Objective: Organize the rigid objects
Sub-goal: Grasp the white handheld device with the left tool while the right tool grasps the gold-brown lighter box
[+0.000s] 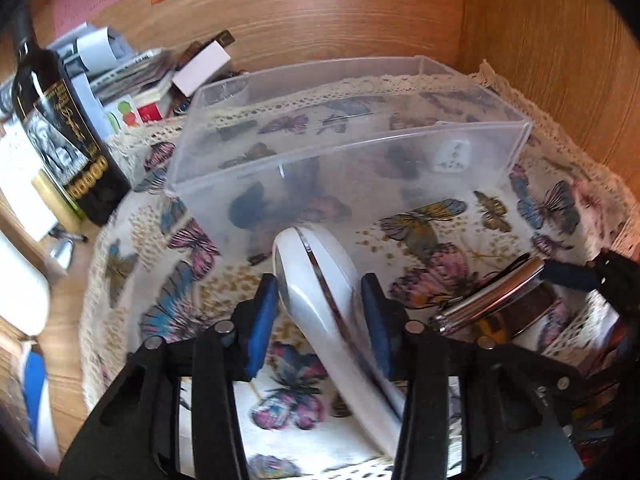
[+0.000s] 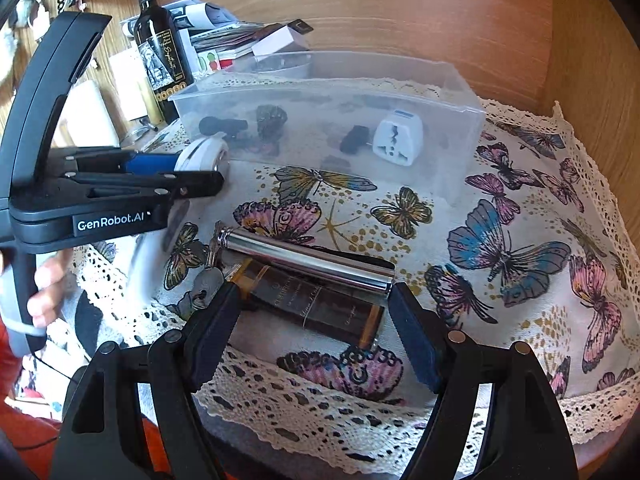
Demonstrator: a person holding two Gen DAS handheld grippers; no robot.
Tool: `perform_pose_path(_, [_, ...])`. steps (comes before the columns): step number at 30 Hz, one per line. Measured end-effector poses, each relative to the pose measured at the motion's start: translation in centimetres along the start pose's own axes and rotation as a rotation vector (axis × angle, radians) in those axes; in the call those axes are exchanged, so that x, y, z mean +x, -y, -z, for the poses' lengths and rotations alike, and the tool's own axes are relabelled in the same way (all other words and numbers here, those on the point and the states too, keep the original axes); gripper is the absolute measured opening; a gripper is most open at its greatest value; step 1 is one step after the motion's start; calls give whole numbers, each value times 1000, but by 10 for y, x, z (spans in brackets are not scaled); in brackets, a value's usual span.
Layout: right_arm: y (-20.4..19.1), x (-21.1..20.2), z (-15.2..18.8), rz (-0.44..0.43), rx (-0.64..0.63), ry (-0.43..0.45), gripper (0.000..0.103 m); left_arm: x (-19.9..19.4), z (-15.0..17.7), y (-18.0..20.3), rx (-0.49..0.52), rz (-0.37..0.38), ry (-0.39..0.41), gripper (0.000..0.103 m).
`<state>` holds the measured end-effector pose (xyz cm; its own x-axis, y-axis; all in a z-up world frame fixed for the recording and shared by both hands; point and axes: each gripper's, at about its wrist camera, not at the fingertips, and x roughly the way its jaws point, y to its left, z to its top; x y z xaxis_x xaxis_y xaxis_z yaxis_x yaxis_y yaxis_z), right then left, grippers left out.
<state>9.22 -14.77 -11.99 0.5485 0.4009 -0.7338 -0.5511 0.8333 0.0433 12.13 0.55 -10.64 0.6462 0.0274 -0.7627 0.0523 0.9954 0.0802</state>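
My left gripper (image 1: 320, 304) is shut on a white handheld device with a chrome band (image 1: 316, 276), held above the butterfly cloth just before a clear plastic box (image 1: 348, 136). The left gripper also shows in the right wrist view (image 2: 200, 168), still holding the white device (image 2: 202, 154) beside the box (image 2: 320, 88). In the box lie a white plug adapter (image 2: 398, 138) and small black items (image 2: 354, 140). My right gripper (image 2: 312, 328) is open, its fingers either side of a chrome cylinder (image 2: 308, 260) and a brown rectangular bottle (image 2: 320, 304).
A dark wine bottle (image 2: 160, 48) stands left of the box, with papers and small boxes (image 2: 236, 40) behind. Keys (image 2: 208, 280) lie by the cylinder's left end. Wooden walls (image 2: 580, 60) close the back and right. The lace cloth edge (image 2: 320, 412) hangs at the front.
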Motion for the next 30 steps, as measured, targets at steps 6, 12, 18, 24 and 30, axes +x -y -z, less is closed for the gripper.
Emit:
perform_pose_path(6, [-3, 6, -5, 11, 15, -5, 80, -4, 6, 0, 34, 0, 1, 40])
perform_pose_path(12, [-3, 5, -5, 23, 1, 4, 72, 5, 17, 0, 10, 37, -38, 44])
perform_pose_path(18, [5, 2, -8, 32, 39, 8, 25, 6, 15, -4, -40, 104, -37, 36])
perform_pose_path(24, [9, -5, -2, 39, 51, 9, 22, -4, 21, -2, -39, 98, -9, 36])
perform_pose_path(30, [18, -24, -18, 70, 76, 85, 22, -28, 15, -13, -78, 92, 68, 36])
